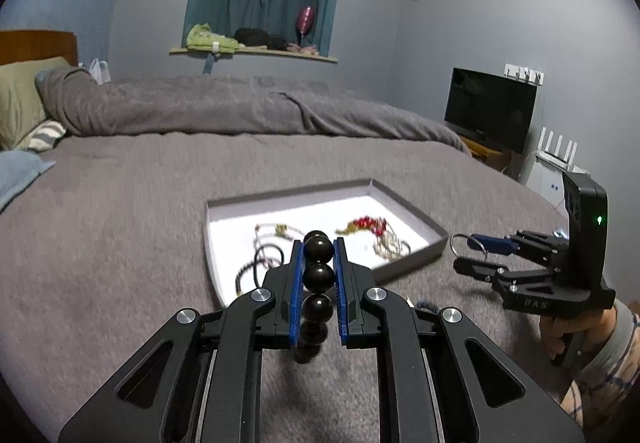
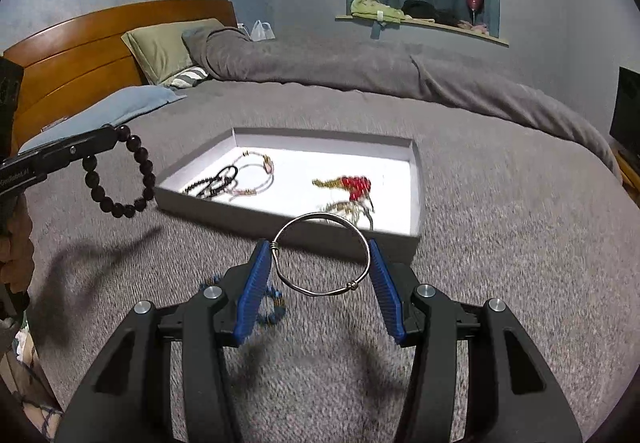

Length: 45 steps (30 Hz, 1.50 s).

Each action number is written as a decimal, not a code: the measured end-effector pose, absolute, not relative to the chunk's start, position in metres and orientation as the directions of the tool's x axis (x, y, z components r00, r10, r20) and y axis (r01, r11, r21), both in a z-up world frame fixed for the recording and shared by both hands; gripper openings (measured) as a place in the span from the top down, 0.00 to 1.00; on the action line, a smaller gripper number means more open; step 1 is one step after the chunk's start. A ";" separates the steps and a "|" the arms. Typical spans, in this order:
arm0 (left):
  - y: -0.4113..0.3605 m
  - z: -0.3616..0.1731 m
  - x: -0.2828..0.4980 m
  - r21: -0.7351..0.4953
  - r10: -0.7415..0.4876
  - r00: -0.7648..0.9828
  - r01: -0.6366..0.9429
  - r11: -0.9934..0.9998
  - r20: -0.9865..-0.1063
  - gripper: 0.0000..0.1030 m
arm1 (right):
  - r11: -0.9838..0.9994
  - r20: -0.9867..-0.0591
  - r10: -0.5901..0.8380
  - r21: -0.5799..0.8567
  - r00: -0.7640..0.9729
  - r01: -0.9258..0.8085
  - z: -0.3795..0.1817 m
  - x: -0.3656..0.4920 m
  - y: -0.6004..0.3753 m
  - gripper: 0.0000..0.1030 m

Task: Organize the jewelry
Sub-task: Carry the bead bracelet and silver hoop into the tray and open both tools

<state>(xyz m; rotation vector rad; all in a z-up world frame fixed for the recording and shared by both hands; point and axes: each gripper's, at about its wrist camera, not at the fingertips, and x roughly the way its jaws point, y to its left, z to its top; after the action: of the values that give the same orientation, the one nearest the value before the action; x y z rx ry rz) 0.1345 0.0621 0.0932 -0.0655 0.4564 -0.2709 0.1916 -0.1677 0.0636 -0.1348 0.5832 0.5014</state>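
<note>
Your left gripper (image 1: 318,247) is clamped on a dark bead bracelet (image 2: 120,173), held above the bed (image 2: 500,243), left of the tray (image 2: 416,179). Your right gripper (image 2: 320,275) holds a silver bangle (image 2: 322,255) between its blue pads (image 2: 256,283), near the tray's near edge. Red beads (image 2: 356,185) and other pieces lie inside the tray. A blue bracelet (image 2: 276,303) lies on the bed beneath.

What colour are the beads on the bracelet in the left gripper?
Very dark, near-black with a reddish tint; the bracelet shows best in the right wrist view.
</note>
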 end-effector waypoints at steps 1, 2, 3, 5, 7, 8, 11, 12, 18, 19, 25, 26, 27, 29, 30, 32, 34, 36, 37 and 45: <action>0.062 0.095 0.137 -0.123 -0.273 0.864 0.244 0.962 -0.424 0.86 | 0.871 -0.556 0.418 0.019 0.718 -0.492 0.066 0.194 -0.166 0.52; 0.062 0.098 0.140 -0.123 -0.275 0.865 0.246 0.961 -0.420 0.86 | 0.869 -0.555 0.422 0.022 0.717 -0.495 0.068 0.198 -0.164 0.52; 0.062 0.101 0.144 -0.124 -0.277 0.866 0.248 0.961 -0.417 0.86 | 0.867 -0.554 0.425 0.022 0.716 -0.497 0.070 0.203 -0.162 0.52; 0.061 0.104 0.149 -0.122 -0.279 0.867 0.251 0.960 -0.414 0.86 | 0.864 -0.552 0.431 0.025 0.714 -0.503 0.073 0.210 -0.159 0.52; 0.060 0.106 0.156 -0.118 -0.281 0.865 0.255 0.960 -0.416 0.86 | 0.861 -0.549 0.439 0.031 0.711 -0.508 0.077 0.218 -0.155 0.52; 0.060 0.107 0.161 -0.118 -0.282 0.864 0.256 0.960 -0.417 0.86 | 0.859 -0.548 0.442 0.031 0.710 -0.510 0.079 0.221 -0.152 0.52; 0.058 0.110 0.172 -0.120 -0.280 0.864 0.253 0.960 -0.418 0.86 | 0.855 -0.543 0.449 0.033 0.709 -0.517 0.083 0.230 -0.145 0.52; 0.058 0.110 0.175 -0.119 -0.279 0.864 0.253 0.960 -0.418 0.86 | 0.854 -0.542 0.452 0.033 0.709 -0.519 0.085 0.233 -0.142 0.52; 0.058 0.108 0.201 -0.114 -0.263 0.859 0.238 0.965 -0.438 0.86 | 0.855 -0.548 0.452 0.041 0.703 -0.517 0.087 0.254 -0.132 0.52; 0.057 0.105 0.208 -0.110 -0.257 0.858 0.232 0.966 -0.445 0.86 | 0.856 -0.555 0.448 0.042 0.701 -0.515 0.085 0.260 -0.130 0.52; 0.056 0.087 0.237 -0.113 -0.229 0.843 0.199 0.973 -0.487 0.86 | 0.869 -0.595 0.430 0.070 0.679 -0.489 0.069 0.288 -0.126 0.52; 0.056 0.083 0.240 -0.117 -0.227 0.839 0.194 0.974 -0.495 0.86 | 0.871 -0.603 0.426 0.074 0.675 -0.485 0.066 0.291 -0.126 0.52; 0.057 0.078 0.244 -0.119 -0.222 0.834 0.188 0.975 -0.506 0.86 | 0.874 -0.611 0.422 0.076 0.670 -0.481 0.062 0.295 -0.125 0.52; 0.058 0.068 0.249 -0.123 -0.217 0.823 0.179 0.976 -0.525 0.86 | 0.877 -0.626 0.414 0.080 0.661 -0.473 0.052 0.299 -0.126 0.52; 0.058 0.065 0.251 -0.124 -0.216 0.819 0.177 0.976 -0.531 0.86 | 0.878 -0.631 0.412 0.084 0.657 -0.471 0.049 0.300 -0.128 0.52; 0.057 0.055 0.254 -0.117 -0.210 0.809 0.174 0.978 -0.550 0.86 | 0.880 -0.636 0.411 0.089 0.653 -0.467 0.045 0.301 -0.128 0.52; 0.058 0.051 0.255 -0.109 -0.201 0.801 0.169 0.980 -0.564 0.86 | 0.879 -0.638 0.412 0.090 0.650 -0.469 0.045 0.302 -0.128 0.52; 0.059 0.048 0.257 -0.112 -0.196 0.795 0.161 0.981 -0.574 0.86 | 0.876 -0.642 0.409 0.078 0.648 -0.475 0.045 0.301 -0.126 0.52; 0.060 0.047 0.257 -0.114 -0.197 0.792 0.160 0.980 -0.578 0.86 | 0.876 -0.644 0.406 0.071 0.648 -0.477 0.045 0.302 -0.124 0.52; 0.060 0.045 0.253 -0.093 -0.168 0.786 0.141 0.986 -0.594 0.59 | 0.873 -0.646 0.387 0.026 0.658 -0.487 0.046 0.299 -0.116 0.51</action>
<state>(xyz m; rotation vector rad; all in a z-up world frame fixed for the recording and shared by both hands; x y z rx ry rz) 0.2530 0.0597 0.0455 -0.0442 0.6449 -0.1668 0.2985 -0.1162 0.0460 -0.1546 0.6937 0.4971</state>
